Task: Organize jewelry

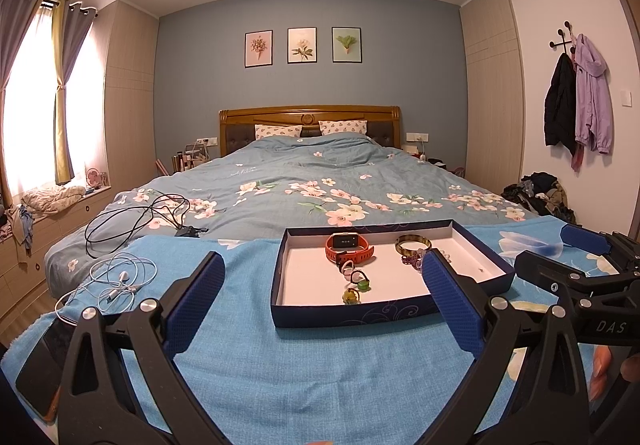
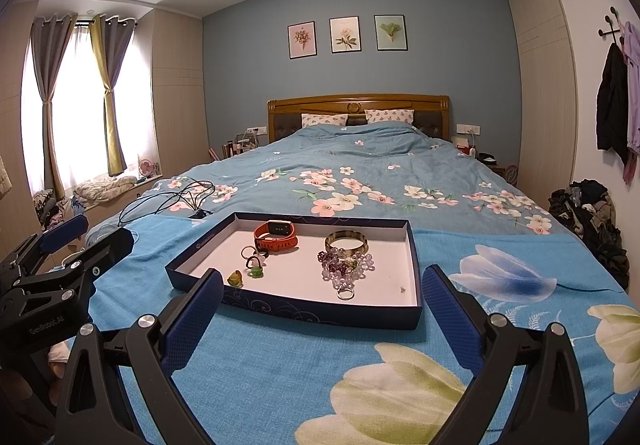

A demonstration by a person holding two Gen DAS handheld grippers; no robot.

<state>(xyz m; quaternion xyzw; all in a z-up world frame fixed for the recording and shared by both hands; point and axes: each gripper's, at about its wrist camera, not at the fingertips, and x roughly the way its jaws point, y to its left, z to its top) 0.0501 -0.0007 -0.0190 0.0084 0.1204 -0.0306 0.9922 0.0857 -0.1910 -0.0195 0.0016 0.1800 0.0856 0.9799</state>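
Note:
A shallow dark-blue box tray [image 1: 352, 315] [image 2: 296, 305] with a white floor lies on a blue blanket on the bed. In it are an orange smartwatch [image 1: 348, 247] [image 2: 277, 236], a brown-gold bangle [image 1: 413, 244] [image 2: 346, 241], a purple bead bracelet [image 2: 346, 265], a silver ring [image 2: 345, 293], and small green [image 2: 255, 269] and yellow [image 2: 235, 278] rings. My left gripper [image 1: 324, 299] is open just short of the tray's near wall, holding nothing. My right gripper [image 2: 322, 319] is open too, empty, before the tray's near right corner; it also shows in the left view, right gripper [image 1: 560, 253].
White earphones [image 1: 116, 281] and a black cable [image 1: 136, 221] lie left of the tray. A dark phone [image 1: 44, 361] rests at the blanket's left edge. A clothes pile [image 2: 588, 213] sits on the floor at right. A hand [image 1: 600, 369] shows at lower right.

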